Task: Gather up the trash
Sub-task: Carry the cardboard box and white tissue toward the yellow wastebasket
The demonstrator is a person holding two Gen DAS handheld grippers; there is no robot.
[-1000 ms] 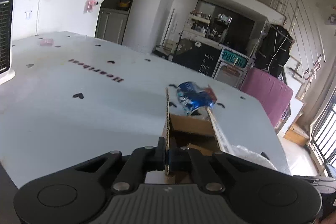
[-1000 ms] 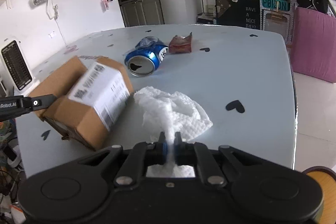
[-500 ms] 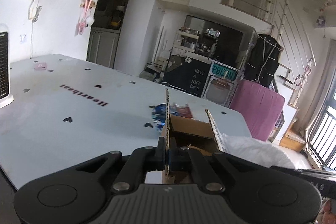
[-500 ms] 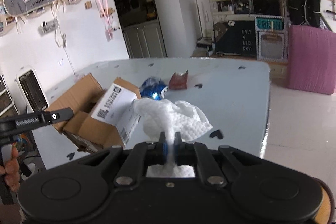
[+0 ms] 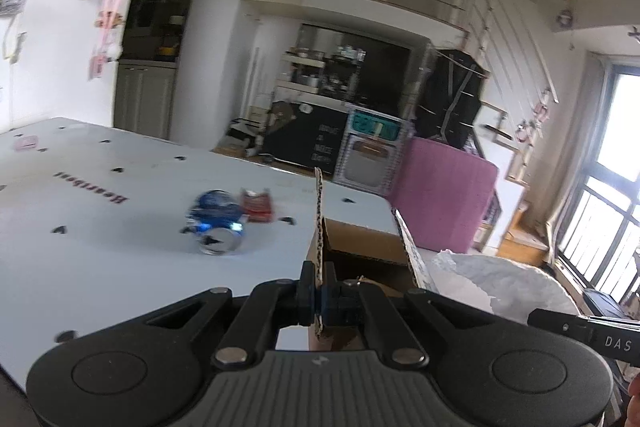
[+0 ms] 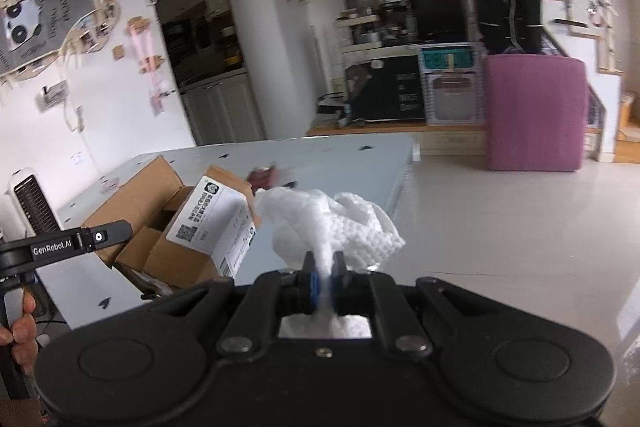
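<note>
My left gripper [image 5: 320, 303] is shut on the upright flap of an open cardboard box [image 5: 362, 247], which hangs lifted off the pale table [image 5: 100, 251]. In the right wrist view the same cardboard box [image 6: 192, 227] shows its white label, with the left gripper [image 6: 100, 237] clamped on its flap. My right gripper [image 6: 324, 283] is shut on a crumpled white paper towel [image 6: 332, 223], held up past the table's edge. The white paper towel [image 5: 492, 279] shows beside the box. A crushed blue can [image 5: 216, 223] and a red wrapper [image 5: 258, 207] lie on the table.
A white heater [image 6: 30, 203] stands at the table's left end. Past the table lie bare floor, a pink sofa block [image 6: 534, 111] and a dark cabinet with a chalkboard [image 6: 400, 95]. A person's hand [image 6: 18, 339] grips the left tool.
Both grippers have risen and pulled back from the table, carrying the box and the paper towel with them. The can and wrapper stay on the table and now lie farther off.
</note>
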